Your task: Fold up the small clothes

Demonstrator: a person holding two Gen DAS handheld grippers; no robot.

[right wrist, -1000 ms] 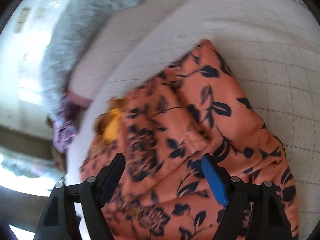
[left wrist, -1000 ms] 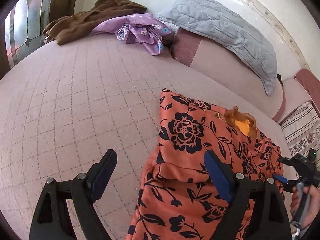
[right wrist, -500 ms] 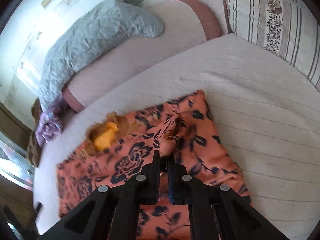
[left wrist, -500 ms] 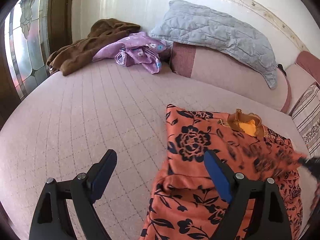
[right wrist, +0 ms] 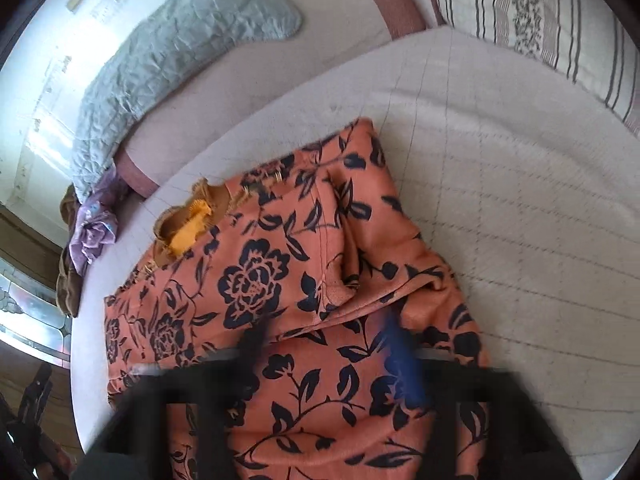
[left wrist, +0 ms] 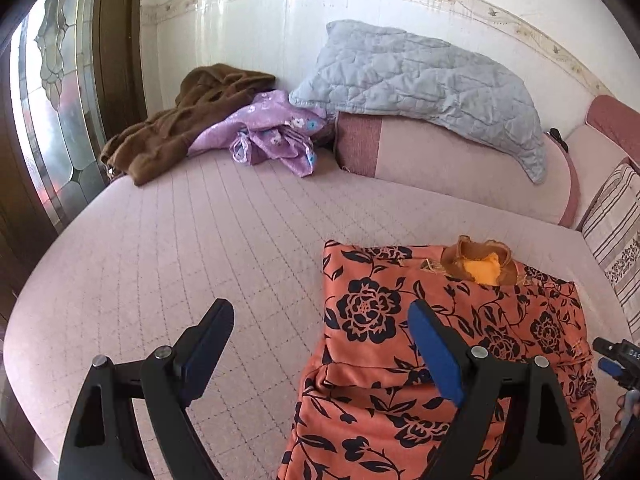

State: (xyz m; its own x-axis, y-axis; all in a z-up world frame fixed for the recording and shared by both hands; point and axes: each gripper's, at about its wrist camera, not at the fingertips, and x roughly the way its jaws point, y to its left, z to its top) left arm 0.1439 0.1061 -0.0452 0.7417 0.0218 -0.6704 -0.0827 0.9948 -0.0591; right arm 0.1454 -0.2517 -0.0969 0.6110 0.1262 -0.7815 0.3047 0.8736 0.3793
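Observation:
An orange garment with black flowers (left wrist: 440, 332) lies on the pink quilted bed (left wrist: 200, 248), with both sleeves folded in over its body. Its brown and yellow collar (left wrist: 478, 262) is at the far end. My left gripper (left wrist: 320, 344) is open and empty, above the garment's left edge. In the right wrist view the garment (right wrist: 288, 280) fills the middle. My right gripper (right wrist: 324, 340) is blurred, its jaws apart over the folded right sleeve (right wrist: 376, 272), holding nothing. Its tip also shows in the left wrist view (left wrist: 616, 356).
A grey quilted pillow (left wrist: 420, 84) rests on the pink headboard bolster (left wrist: 460, 172). A purple floral cloth (left wrist: 272, 136) and a brown garment (left wrist: 180, 120) lie at the bed's far left. A striped pillow (left wrist: 616, 220) is at the right. A glass door (left wrist: 52, 104) is left.
My right gripper was shut on the right sleeve half a second ago; it has laid it over the garment and opened. My left gripper has pulled back, staying open.

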